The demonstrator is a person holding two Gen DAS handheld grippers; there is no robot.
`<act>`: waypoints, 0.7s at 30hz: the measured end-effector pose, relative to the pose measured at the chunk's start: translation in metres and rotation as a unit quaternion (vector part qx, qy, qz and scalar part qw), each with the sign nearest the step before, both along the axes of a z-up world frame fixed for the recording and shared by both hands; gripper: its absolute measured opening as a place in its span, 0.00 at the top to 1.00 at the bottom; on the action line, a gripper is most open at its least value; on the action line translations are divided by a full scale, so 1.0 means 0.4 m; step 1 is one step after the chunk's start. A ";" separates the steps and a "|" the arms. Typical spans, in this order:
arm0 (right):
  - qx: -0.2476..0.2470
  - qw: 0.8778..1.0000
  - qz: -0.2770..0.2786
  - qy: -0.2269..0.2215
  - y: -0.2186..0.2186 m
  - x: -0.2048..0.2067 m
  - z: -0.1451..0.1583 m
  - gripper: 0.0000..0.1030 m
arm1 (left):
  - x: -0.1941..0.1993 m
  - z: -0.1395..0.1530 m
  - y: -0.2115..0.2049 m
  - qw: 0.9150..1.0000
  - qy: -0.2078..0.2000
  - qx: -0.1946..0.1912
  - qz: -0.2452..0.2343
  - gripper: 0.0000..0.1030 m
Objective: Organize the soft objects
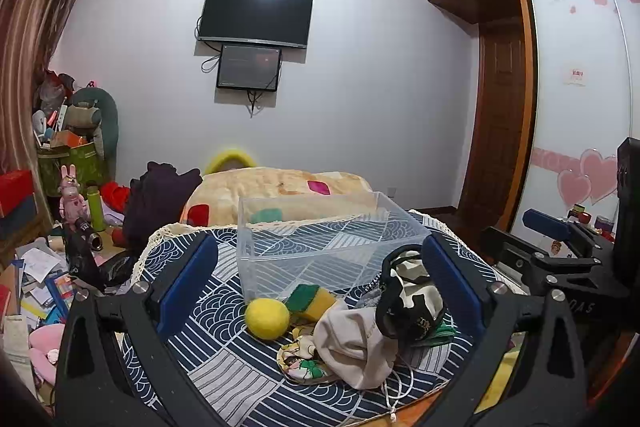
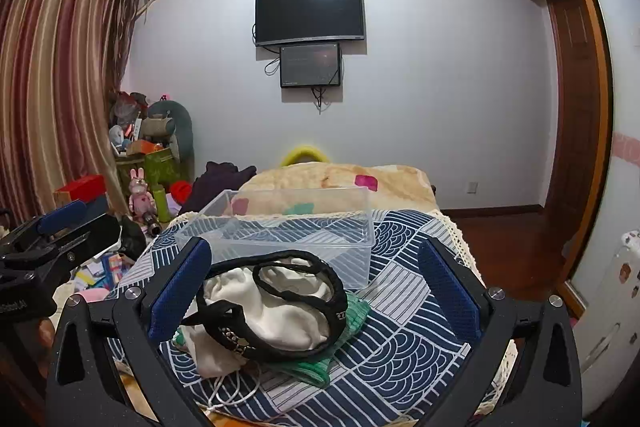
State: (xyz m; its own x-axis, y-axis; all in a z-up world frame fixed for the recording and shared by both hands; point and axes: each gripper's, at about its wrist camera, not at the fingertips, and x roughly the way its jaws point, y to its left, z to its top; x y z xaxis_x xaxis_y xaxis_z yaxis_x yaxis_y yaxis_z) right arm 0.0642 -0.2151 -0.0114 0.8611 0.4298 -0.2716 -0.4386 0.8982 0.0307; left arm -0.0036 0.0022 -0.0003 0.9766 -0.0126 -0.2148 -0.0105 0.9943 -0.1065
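The left gripper (image 1: 320,275) hangs spread wide and holds nothing, above a yellow ball (image 1: 267,318), a sponge (image 1: 310,303) and a pile of cloth bags (image 1: 372,331). The right gripper (image 2: 316,285) is likewise spread, over the same pile (image 2: 276,311). Just behind stands a clear plastic box (image 1: 316,243) on the patterned cloth (image 2: 404,339).

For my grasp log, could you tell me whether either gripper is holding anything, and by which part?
Nothing is held: the left gripper and right gripper are both open above the pile of soft items.
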 end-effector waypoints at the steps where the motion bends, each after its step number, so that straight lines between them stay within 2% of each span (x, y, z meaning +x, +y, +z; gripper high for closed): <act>1: 0.000 1.000 0.000 0.000 0.001 0.000 0.001 0.00 | -0.001 0.000 0.000 1.000 -0.001 0.001 0.000 0.00; 21: 0.003 1.000 0.004 0.000 0.004 -0.004 0.004 0.00 | 0.000 0.000 -0.013 1.000 -0.003 0.006 -0.008 0.00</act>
